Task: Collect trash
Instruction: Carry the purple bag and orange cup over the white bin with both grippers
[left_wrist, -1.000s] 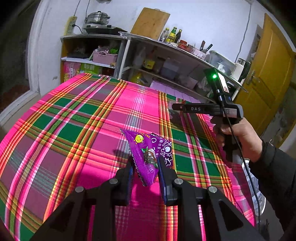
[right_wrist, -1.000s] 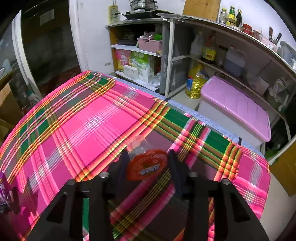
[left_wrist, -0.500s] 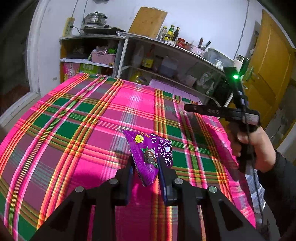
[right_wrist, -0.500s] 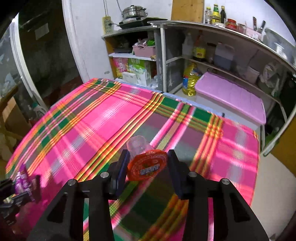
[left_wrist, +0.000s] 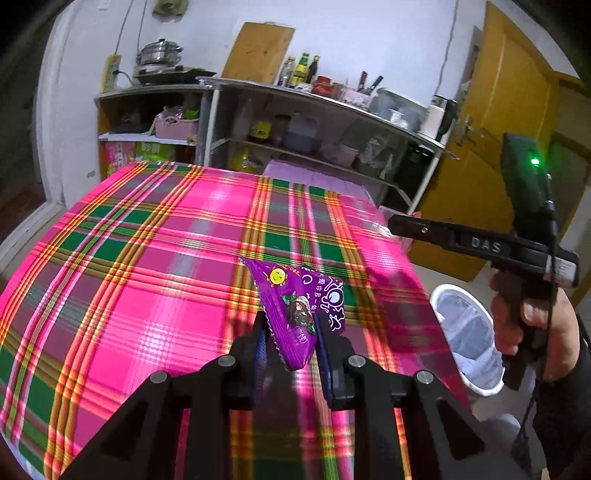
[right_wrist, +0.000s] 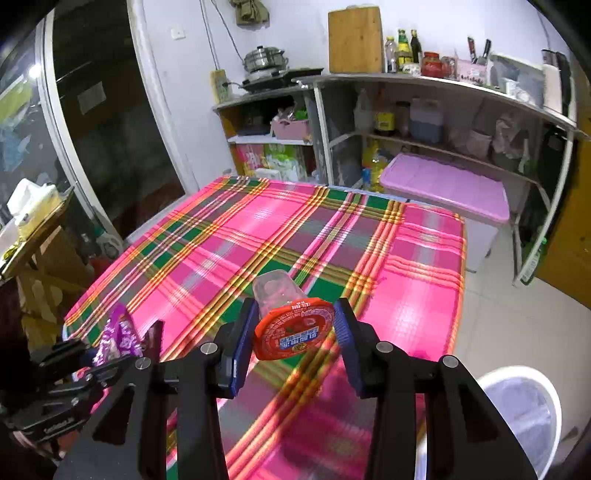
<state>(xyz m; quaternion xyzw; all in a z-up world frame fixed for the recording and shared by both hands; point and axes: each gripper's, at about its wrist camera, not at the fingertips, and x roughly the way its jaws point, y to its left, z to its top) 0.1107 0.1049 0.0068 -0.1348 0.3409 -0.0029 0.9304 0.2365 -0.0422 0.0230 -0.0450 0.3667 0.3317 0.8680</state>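
The right tongs (right_wrist: 293, 332), gripping a jelly cup (right_wrist: 291, 321), are nearer the bin (right_wrist: 524, 406), apparently below-right, than the left tongs (left_wrist: 291, 332), closed on a purple wrapper (left_wrist: 299, 314).

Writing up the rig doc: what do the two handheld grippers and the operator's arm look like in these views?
Both the left gripper and the right gripper are black, with angular finger arms, silver screw heads and blue ribbed pads. From the left wrist view, the right unit shows a pistol handle, white "DAS" lettering, a green LED, a thin black cable and a white label. The sleeve is dark.
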